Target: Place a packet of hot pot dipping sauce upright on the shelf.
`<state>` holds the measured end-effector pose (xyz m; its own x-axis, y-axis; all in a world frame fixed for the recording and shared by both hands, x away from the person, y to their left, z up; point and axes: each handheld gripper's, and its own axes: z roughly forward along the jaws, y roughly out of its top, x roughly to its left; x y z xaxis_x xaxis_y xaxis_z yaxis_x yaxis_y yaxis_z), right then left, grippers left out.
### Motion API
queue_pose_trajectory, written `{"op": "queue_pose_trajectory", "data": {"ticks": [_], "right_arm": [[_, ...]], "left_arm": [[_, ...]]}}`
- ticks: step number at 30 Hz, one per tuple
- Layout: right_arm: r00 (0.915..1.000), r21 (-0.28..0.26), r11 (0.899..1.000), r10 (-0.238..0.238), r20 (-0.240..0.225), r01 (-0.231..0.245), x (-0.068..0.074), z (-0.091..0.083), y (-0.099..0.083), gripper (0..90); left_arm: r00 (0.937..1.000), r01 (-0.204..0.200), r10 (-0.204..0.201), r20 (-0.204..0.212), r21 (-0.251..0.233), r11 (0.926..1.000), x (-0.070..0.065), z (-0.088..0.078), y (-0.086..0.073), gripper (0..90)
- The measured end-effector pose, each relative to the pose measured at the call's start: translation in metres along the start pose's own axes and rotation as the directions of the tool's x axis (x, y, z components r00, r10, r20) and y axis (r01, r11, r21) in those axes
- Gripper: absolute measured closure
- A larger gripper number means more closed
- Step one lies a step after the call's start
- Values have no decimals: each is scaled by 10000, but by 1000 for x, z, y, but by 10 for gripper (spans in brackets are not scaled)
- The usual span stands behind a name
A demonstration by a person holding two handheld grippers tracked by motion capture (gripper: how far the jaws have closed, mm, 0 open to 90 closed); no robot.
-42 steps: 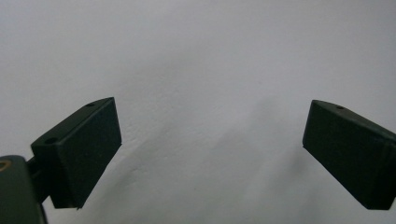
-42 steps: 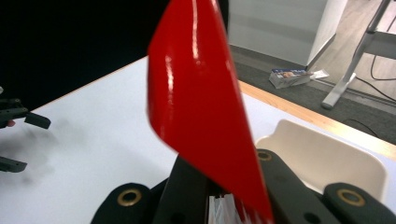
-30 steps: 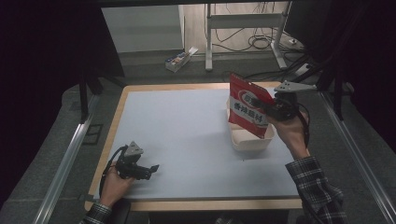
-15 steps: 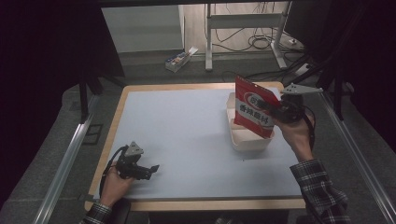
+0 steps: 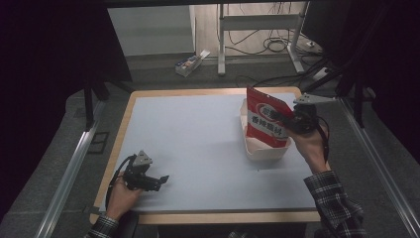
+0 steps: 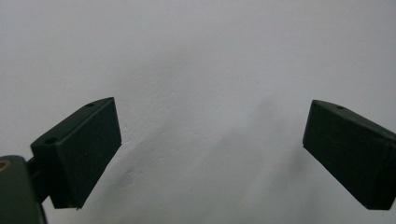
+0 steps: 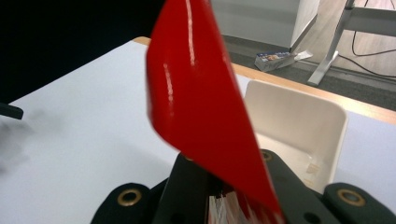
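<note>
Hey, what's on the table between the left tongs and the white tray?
Nothing. In the high view the grey mat is bare from the left tongs to the white tray, where the right tongs hold the red pouch.

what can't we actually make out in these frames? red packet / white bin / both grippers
- Red snack packet: small print too small in the high view; its lower end is cut off by the frame edge behind the jaws in the right gripper view.
- White bin: contents hidden, the packet covers its inside.
- Right gripper: pad contact hidden by the packet.
- Left gripper: jaws open over bare tabletop; its body is cut off at the frame's bottom edge.
</note>
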<state>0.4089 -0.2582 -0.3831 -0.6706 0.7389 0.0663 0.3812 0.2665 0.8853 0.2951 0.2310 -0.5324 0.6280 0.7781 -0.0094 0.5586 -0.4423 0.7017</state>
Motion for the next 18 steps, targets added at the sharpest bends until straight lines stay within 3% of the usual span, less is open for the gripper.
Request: {"op": "queue_pose_trajectory", "data": {"ticks": [18], "right_arm": [[9996, 26, 9996, 269, -7, -268, -7, 6, -16, 888]], "left_arm": [[10000, -27, 27, 4, 50, 10000, 0, 1, 0, 45]]}}
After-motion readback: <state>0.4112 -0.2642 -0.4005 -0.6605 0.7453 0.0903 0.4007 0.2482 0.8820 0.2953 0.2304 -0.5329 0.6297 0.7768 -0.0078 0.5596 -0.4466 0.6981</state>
